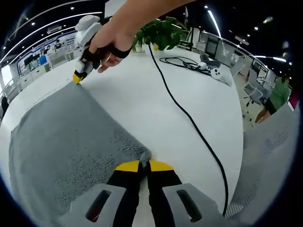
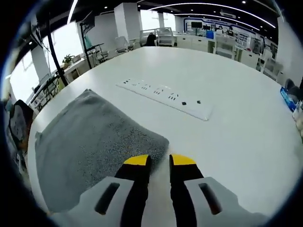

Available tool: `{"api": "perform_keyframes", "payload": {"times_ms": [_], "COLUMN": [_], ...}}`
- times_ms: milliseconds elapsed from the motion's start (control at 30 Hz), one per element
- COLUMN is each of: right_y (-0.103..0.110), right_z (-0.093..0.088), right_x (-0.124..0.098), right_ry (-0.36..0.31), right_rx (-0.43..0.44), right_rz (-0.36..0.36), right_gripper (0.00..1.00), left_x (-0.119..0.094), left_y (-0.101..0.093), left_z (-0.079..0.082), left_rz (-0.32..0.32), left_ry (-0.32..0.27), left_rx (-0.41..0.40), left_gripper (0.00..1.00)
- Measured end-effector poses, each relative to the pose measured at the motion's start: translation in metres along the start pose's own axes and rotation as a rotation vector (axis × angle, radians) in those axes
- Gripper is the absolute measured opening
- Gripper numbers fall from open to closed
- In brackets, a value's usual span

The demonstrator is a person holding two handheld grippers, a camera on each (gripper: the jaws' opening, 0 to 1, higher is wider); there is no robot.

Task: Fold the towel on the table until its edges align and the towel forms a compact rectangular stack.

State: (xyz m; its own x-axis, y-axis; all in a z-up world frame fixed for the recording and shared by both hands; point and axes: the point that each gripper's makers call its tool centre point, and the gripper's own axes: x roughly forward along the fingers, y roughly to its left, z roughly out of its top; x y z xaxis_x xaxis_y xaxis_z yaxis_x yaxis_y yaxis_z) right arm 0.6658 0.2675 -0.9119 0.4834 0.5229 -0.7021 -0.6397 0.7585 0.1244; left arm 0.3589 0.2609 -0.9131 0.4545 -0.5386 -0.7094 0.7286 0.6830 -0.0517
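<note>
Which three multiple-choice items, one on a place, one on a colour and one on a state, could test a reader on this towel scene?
1. Where does the long white power strip lie?
A. on the grey terry towel
B. on the white table, beyond the towel
C. on a chair
2. What colour are the tips of the gripper jaws?
A. red
B. yellow
C. blue
3. How is the left gripper?
A. shut on a towel corner
B. wide open
C. lifted clear of the towel
Key: 1 B, bare table separates strip and towel; 2 B, both views show yellow tips; 3 A, grey cloth is pinched where its jaws meet.
</note>
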Motion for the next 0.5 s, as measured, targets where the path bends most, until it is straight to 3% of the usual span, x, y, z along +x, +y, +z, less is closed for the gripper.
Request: {"api": "perform_keyframes", "payload": {"times_ms": [300, 500], "right_y": [-0.002, -0.008], "right_z": [-0.010, -0.027], "right_x": [-0.015, -0.024], "right_ry": [-0.005, 0.006], "right_rx": [0.012, 0.015], "right_rz": [-0.009, -0.019], "right_gripper": [0.15, 0.14], "left_x": [0.001, 0.002], "left_y": [-0.029, -0.051], "left_z": [-0.001, 0.001], "left_rz": [-0.057, -0.108], "left_ry": [0.014, 0.017], "left_rx": [0.024, 0.042], "left_gripper": [0.05, 0.04]}}
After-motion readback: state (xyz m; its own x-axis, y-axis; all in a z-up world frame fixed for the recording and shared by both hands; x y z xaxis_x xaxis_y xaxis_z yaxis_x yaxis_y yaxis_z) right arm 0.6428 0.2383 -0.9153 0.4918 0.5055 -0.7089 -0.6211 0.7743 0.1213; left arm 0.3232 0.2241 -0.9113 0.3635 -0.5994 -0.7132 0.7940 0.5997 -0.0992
